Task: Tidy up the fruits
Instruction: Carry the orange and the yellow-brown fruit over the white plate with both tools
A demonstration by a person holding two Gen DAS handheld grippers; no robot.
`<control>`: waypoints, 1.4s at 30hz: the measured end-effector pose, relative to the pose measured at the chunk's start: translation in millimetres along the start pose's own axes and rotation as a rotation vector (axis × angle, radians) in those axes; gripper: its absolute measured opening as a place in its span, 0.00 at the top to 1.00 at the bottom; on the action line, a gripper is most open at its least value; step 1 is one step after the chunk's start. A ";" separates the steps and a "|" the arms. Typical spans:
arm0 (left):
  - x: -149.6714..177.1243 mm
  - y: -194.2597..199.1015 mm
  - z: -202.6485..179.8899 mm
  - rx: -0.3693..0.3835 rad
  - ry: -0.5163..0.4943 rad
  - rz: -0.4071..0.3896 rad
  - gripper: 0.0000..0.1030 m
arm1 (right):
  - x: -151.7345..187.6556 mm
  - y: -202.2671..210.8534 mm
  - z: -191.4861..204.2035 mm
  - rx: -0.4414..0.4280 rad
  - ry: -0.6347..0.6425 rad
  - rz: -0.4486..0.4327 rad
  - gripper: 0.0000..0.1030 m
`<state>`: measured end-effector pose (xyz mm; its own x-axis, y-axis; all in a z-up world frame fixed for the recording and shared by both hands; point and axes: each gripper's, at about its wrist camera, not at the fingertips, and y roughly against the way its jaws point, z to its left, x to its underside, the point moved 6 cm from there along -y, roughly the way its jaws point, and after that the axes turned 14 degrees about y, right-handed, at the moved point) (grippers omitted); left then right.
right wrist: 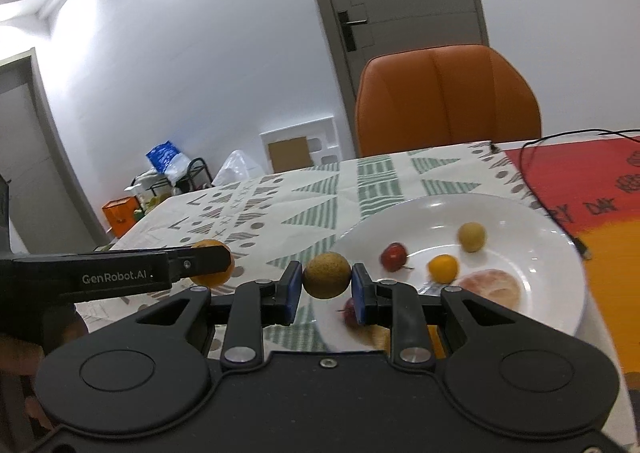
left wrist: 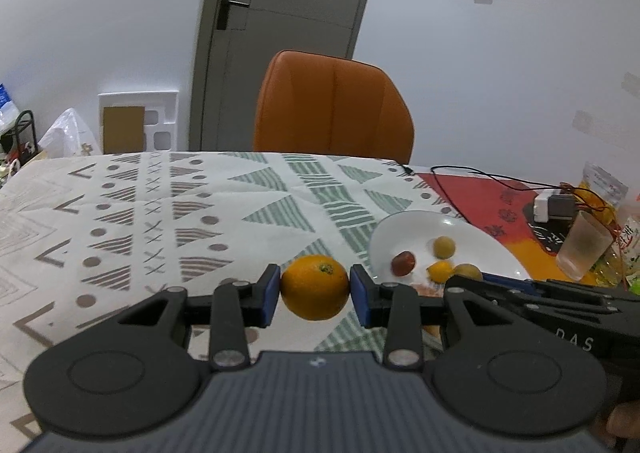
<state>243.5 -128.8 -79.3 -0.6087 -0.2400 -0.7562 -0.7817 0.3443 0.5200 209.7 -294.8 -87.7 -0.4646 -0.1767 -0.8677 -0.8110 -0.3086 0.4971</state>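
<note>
Gripping an orange point(left wrist: 315, 287) between nearly closed fingers, the left gripper point(left wrist: 315, 295) holds it above the surface point(left wrist: 160, 213), short of the white plate point(left wrist: 416, 225); the right gripper point(right wrist: 326, 287) pinches a brownish fruit point(right wrist: 326, 275) over the plate's near rim, apparently to add both.

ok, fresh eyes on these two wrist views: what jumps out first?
An orange pinched in the left hand-held gripper, held above the patterned tablecloth. Beside it, the right hand-held gripper clamps a brownish round fruit at the near-left rim of the white plate, which holds several small fruits. Behind the table stands an orange chair.
</note>
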 end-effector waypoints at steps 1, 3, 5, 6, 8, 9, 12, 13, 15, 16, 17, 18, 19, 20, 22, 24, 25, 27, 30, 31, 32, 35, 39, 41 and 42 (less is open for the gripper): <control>0.1 -1.3 -3.1 0.004 -0.004 0.001 0.65 | 0.5 2.1 -2.6 0.006 -0.002 -0.002 0.76; 0.9 -3.6 -9.3 0.011 -0.012 0.003 0.64 | 0.9 4.9 -8.6 0.015 -0.007 -0.004 0.76; 1.5 -5.7 -15.5 0.017 -0.019 0.004 0.65 | 1.8 8.2 -15.4 0.025 -0.016 -0.007 0.76; 1.5 -6.7 -18.2 0.020 -0.023 0.004 0.65 | 2.2 9.7 -18.4 0.029 -0.019 -0.008 0.76; 1.2 -8.7 -23.8 0.024 -0.033 0.004 0.64 | 3.9 12.5 -25.7 0.039 -0.028 -0.010 0.76; 0.8 -9.7 -26.4 0.025 -0.036 0.003 0.65 | 5.0 13.7 -29.1 0.043 -0.032 -0.012 0.76; -0.7 -12.6 -32.8 0.029 -0.048 0.000 0.64 | 8.6 16.9 -37.7 0.057 -0.044 -0.013 0.76; -1.1 -13.9 -34.9 0.030 -0.052 0.000 0.65 | 9.9 17.7 -41.4 0.062 -0.049 -0.013 0.76; -1.5 -16.7 -38.8 0.032 -0.057 0.001 0.65 | 12.2 18.7 -48.1 0.071 -0.058 -0.012 0.76; -1.5 -18.0 -40.6 0.033 -0.060 0.002 0.65 | 13.4 19.5 -51.8 0.076 -0.063 -0.012 0.76; -1.2 -18.8 -41.8 0.034 -0.062 0.002 0.64 | 14.4 19.6 -54.9 0.080 -0.067 -0.011 0.76; -0.7 -20.6 -43.3 0.035 -0.064 0.004 0.64 | 15.5 19.9 -57.9 0.085 -0.071 -0.010 0.76; -0.4 -22.3 -44.4 0.034 -0.066 0.007 0.64 | 16.6 20.7 -60.8 0.089 -0.076 -0.010 0.76; 0.0 -24.2 -45.6 0.034 -0.067 0.010 0.64 | 17.1 20.4 -63.2 0.092 -0.079 -0.009 0.76; 0.7 -27.9 -48.1 0.035 -0.071 0.015 0.64 | 18.7 20.6 -69.1 0.102 -0.085 -0.007 0.76; 1.7 -32.1 -50.7 0.036 -0.076 0.020 0.65 | 19.9 20.4 -74.1 0.109 -0.090 -0.006 0.76; 2.1 -33.8 -51.9 0.037 -0.078 0.023 0.64 | 20.4 19.9 -76.2 0.112 -0.092 -0.006 0.76; 3.1 -37.6 -55.1 0.039 -0.083 0.028 0.64 | 22.1 19.4 -80.5 0.120 -0.097 -0.004 0.76; 4.5 -43.5 -60.4 0.044 -0.091 0.035 0.64 | 24.9 19.3 -87.9 0.129 -0.106 -0.002 0.76; 5.1 -45.9 -62.3 0.046 -0.093 0.039 0.64 | 25.9 18.9 -90.0 0.131 -0.109 -0.001 0.76; 5.7 -47.9 -63.7 0.047 -0.095 0.042 0.64 | 26.8 18.8 -91.5 0.133 -0.113 0.000 0.76; 8.1 -53.7 -67.3 0.049 -0.099 0.051 0.64 | 30.3 18.0 -97.2 0.138 -0.122 0.005 0.76; 10.8 -61.0 -72.2 0.052 -0.106 0.064 0.64 | 35.0 17.1 -105.4 0.145 -0.136 0.011 0.76; 12.1 -64.3 -76.2 0.055 -0.111 0.069 0.64 | 36.3 16.3 -108.4 0.145 -0.142 0.011 0.76; 12.5 -66.2 -78.3 0.056 -0.113 0.071 0.64 | 36.7 16.2 -109.5 0.145 -0.143 0.011 0.76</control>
<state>277.1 -225.6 -92.1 -0.6407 -0.1103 -0.7598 -0.7263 0.4079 0.5532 218.5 -408.6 -111.5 -0.5114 -0.0413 -0.8583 -0.8433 -0.1677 0.5106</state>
